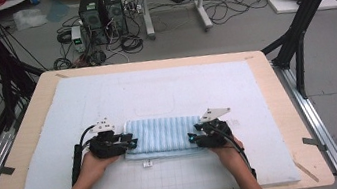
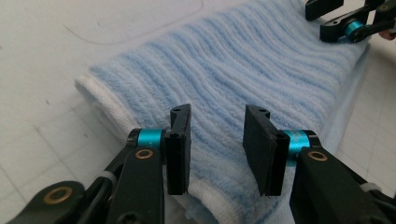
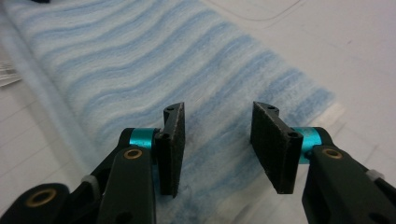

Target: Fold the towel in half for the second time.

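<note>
- Two hand-held grippers are positioned at opposite short ends of a folded blue-and-white striped towel (image 1: 162,135), as seen in the high view.
- The towel is laid flat on a pale blue mat (image 1: 146,93), which covers most of the wooden surface (image 1: 29,120); it is located in the near half of the mat, roughly centred between the mat's left and right edges.
- The left gripper (image 1: 133,143) is held at the towel's left end, and the right gripper (image 1: 191,137) at its right end; both are pointed inward toward each other.
- In the left gripper view, the left gripper (image 2: 217,149) is shown with its jaws partly open above the folded end of the towel (image 2: 243,70). A clear gap is visible between the pads, and no cloth is pinched.
- In the right gripper view, the right gripper (image 3: 219,149) is likewise shown with jaws partly open above the striped cloth (image 3: 140,60), with nothing clamped.
- A white hem is visible along the towel's edge in both gripper views.
- A small white tag (image 1: 147,164) is seen on the mat just in front of the towel.
</note>
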{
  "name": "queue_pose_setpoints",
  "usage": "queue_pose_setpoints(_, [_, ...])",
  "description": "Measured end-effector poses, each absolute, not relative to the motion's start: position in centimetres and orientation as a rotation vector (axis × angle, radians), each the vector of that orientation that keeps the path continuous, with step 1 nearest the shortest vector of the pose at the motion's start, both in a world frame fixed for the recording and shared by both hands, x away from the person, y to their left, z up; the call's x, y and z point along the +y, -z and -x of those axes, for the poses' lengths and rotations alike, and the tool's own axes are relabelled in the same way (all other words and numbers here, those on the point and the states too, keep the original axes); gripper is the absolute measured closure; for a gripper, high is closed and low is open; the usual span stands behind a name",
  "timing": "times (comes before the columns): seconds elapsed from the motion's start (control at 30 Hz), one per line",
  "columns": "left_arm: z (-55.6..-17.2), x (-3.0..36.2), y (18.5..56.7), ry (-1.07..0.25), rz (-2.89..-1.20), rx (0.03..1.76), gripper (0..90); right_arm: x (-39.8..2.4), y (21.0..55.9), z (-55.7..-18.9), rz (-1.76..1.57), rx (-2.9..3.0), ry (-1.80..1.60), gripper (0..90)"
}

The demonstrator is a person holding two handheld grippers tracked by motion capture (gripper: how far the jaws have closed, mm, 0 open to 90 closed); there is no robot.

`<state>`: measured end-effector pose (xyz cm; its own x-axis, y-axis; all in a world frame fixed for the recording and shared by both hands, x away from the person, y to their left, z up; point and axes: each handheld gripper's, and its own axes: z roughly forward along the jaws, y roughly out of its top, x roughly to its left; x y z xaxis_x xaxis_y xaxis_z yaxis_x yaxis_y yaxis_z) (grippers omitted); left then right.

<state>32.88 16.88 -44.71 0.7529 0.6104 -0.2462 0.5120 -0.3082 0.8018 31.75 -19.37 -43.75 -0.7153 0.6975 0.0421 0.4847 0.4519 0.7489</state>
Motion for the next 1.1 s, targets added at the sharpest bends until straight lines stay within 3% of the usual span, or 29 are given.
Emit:
queue_pose_setpoints(0.5, [-30.7, 17.5, 45.1, -0.087, -1.983, 0.808, 67.2, -20.5, 44.1, -29.2, -0.876, 2.497, -1.094, 53.8])
queue_pose_setpoints(0.6, [-30.8, 17.7, 44.8, -0.081, -1.974, 0.796, 63.1, -21.0, 44.0, -29.2, -0.891, 2.493, -1.127, 50.7])
queue_pose_setpoints(0.7, [-31.4, 18.2, 44.1, -0.109, -1.894, 0.803, 52.1, -21.6, 43.5, -29.2, -0.908, 2.437, -1.229, 47.6])
queue_pose_setpoints(0.93, [-33.7, 18.8, 43.6, -0.179, -1.813, 0.856, 55.2, -20.8, 43.1, -31.7, -0.966, 2.365, -1.231, 50.5])
queue_pose_setpoints(1.1, [-34.2, 19.4, 43.7, -0.216, -1.8, 0.869, 54.4, -20.7, 44.1, -32.7, -1.01, 2.398, -1.128, 47.1])
